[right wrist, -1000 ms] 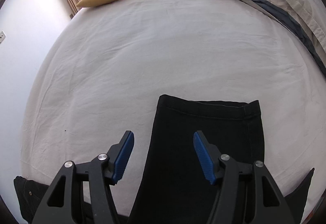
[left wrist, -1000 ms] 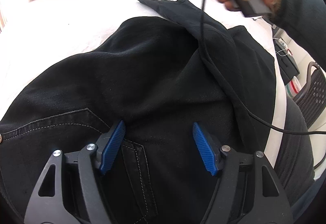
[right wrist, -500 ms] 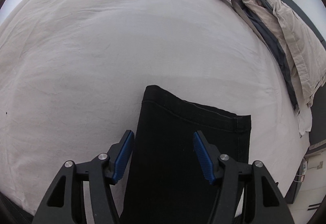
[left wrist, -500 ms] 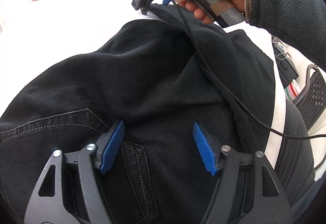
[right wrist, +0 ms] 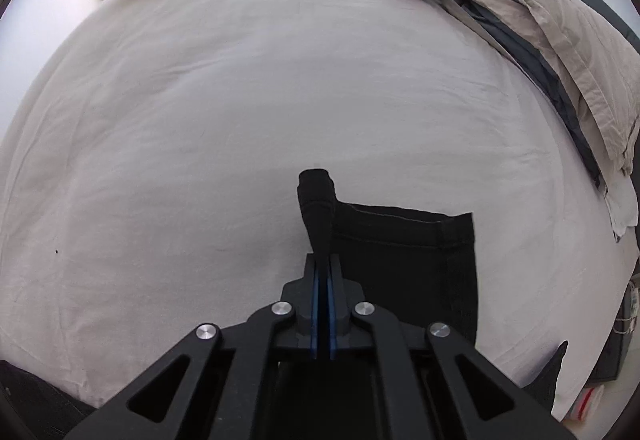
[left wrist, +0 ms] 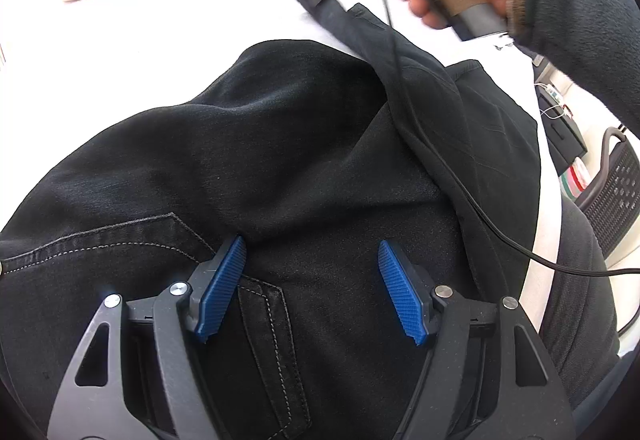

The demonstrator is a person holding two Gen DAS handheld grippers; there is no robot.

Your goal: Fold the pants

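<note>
Between the blue pads of the right gripper (right wrist: 321, 272) a pinch of hem from the black pants (left wrist: 288, 168) is clamped, the jaws pressed together on it. Ahead of that gripper stretches the white bed sheet (right wrist: 240, 120). Under the left gripper (left wrist: 312, 280), whose jaws stand apart on nothing, lies the seat of the pants, a back pocket (left wrist: 264, 324) just beneath.

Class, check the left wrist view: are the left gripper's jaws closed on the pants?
No: the left gripper hangs open over the pants, pinching nothing.
</note>
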